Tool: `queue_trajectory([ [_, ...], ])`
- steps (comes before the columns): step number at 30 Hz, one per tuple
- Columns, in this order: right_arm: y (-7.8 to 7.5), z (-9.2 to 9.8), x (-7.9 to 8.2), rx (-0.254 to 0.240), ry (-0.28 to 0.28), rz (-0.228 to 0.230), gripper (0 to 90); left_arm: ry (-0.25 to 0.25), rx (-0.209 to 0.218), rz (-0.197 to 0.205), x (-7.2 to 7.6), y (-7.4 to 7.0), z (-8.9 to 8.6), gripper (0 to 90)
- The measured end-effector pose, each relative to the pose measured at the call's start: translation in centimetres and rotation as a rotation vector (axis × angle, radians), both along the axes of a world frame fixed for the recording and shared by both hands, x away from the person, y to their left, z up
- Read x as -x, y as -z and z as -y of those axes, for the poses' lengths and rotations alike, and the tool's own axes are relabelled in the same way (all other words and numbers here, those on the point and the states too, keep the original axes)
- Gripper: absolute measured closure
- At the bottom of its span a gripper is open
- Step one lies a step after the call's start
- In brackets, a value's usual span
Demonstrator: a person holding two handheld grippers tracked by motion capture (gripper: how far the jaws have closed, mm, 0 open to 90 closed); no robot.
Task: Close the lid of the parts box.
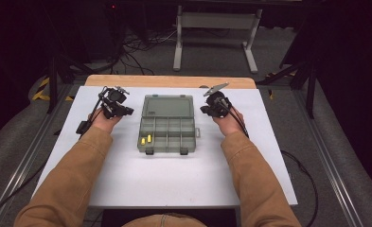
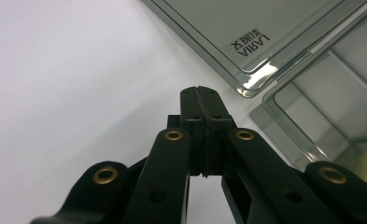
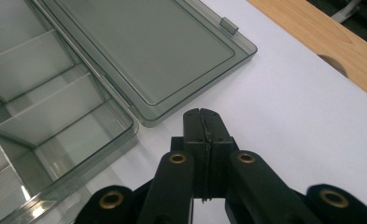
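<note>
A clear grey plastic organiser box (image 1: 167,131) lies open in the middle of the white table, its lid (image 1: 167,106) folded flat toward the far side. Two small yellow pieces (image 1: 146,139) rest in its front left compartment. My left gripper (image 1: 127,111) hovers just left of the box, jaws pressed together with nothing between them; in the left gripper view its tip (image 2: 201,91) points at the lid's corner (image 2: 246,74). My right gripper (image 1: 204,109) sits just right of the lid, also shut and empty, with its tip (image 3: 202,113) near the lid's edge (image 3: 172,60).
The white tabletop (image 1: 164,184) stretches out in front of the box. A wooden strip (image 1: 169,81) runs along the far edge. Beyond it stand a white frame's legs (image 1: 214,38) and cables on the floor. Metal rails (image 1: 335,179) flank the table.
</note>
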State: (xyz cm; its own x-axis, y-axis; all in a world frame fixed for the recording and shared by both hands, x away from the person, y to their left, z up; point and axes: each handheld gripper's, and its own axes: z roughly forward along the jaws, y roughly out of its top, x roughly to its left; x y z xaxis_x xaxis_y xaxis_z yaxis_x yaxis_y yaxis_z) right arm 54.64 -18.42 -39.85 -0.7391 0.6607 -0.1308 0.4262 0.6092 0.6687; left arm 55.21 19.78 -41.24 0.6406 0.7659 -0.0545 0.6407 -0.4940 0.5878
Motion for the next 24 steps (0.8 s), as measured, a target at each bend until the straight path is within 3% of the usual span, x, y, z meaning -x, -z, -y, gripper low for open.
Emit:
queue_trajectory([
  [3, 0.3, -0.1, -0.3, -0.001, 0.003, -0.010, 90.0, -0.004, 0.017, -0.003, -0.2, 0.3, -0.1, 89.6],
  [11, 1.4, -0.3, -0.9, 0.029, -0.003, -0.041, 90.0, 0.005, 0.010, 0.004, -0.4, 0.9, 0.3, 89.6],
  [24, 3.1, -0.9, -1.6, 0.044, -0.012, -0.079, 90.0, 0.012, 0.012, -0.037, -1.1, 2.9, 0.8, 89.6],
])
